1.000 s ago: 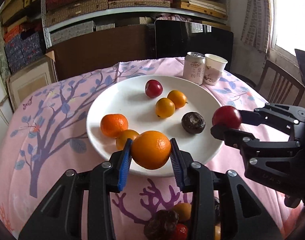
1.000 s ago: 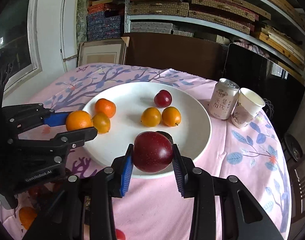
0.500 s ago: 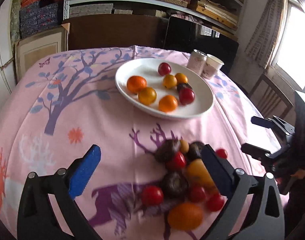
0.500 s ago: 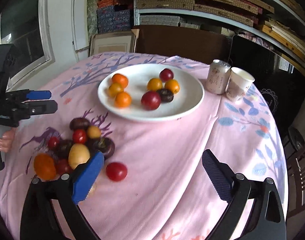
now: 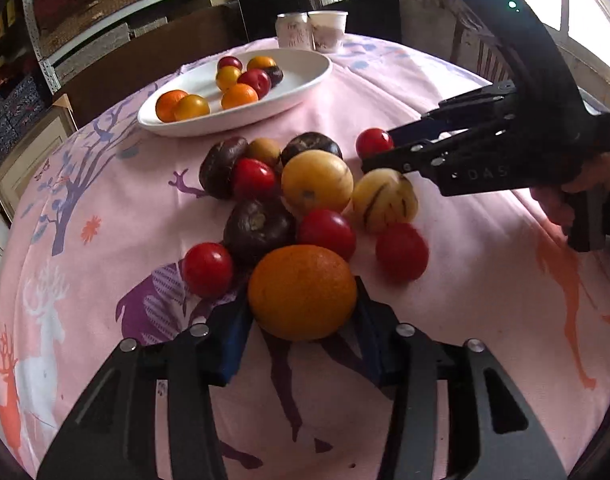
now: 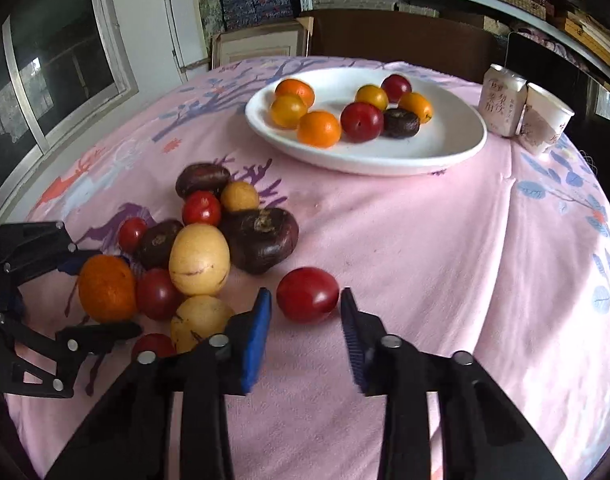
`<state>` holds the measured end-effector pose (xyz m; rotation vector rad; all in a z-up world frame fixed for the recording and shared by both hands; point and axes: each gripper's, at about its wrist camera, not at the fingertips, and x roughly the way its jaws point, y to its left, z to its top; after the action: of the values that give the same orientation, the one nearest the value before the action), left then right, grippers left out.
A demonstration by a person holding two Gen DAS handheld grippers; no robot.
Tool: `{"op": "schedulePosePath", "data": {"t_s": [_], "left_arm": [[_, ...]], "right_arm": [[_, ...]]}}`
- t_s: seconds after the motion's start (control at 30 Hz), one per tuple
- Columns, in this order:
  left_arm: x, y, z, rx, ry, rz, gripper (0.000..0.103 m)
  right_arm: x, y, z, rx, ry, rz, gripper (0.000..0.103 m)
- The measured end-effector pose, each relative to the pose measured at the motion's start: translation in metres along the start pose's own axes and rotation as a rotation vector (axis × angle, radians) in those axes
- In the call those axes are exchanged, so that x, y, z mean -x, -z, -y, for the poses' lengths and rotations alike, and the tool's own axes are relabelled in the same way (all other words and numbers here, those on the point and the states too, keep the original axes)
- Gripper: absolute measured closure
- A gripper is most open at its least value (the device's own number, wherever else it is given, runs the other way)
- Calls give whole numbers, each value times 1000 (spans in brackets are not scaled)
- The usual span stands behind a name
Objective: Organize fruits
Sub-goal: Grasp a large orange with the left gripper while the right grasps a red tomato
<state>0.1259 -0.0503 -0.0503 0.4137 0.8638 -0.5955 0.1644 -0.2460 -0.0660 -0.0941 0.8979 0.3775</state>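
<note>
Left gripper [image 5: 303, 316] has its pads pressed against both sides of the orange [image 5: 302, 292], which sits on the pink cloth [image 5: 485, 320] at the near edge of the fruit pile. Right gripper [image 6: 306, 316] is spread wide around a red plum [image 6: 307, 294], pads just off it on either side, not touching. Pile of dark, yellow and red fruit is to its left. Way ahead of both is the plate [image 6: 445, 152] with more fruit, can [image 6: 501, 106] and cup [image 6: 545, 124] past it.
</note>
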Motion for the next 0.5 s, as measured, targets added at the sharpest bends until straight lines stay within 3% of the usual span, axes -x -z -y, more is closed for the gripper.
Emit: {"op": "schedulePosePath", "data": {"t_s": [0.17,0.33,0.5], "left_arm": [[10,1,-4,10,37,-20,58],[41,-22,-18,40,108,79,57],[20,-81,-42,58,-13,142,57]], "right_arm": [[10,-1,-7,-12,6,42,72],[39,-22,-1,16,92,128,72],[31,-68,30,-37,161,179,72]]}}
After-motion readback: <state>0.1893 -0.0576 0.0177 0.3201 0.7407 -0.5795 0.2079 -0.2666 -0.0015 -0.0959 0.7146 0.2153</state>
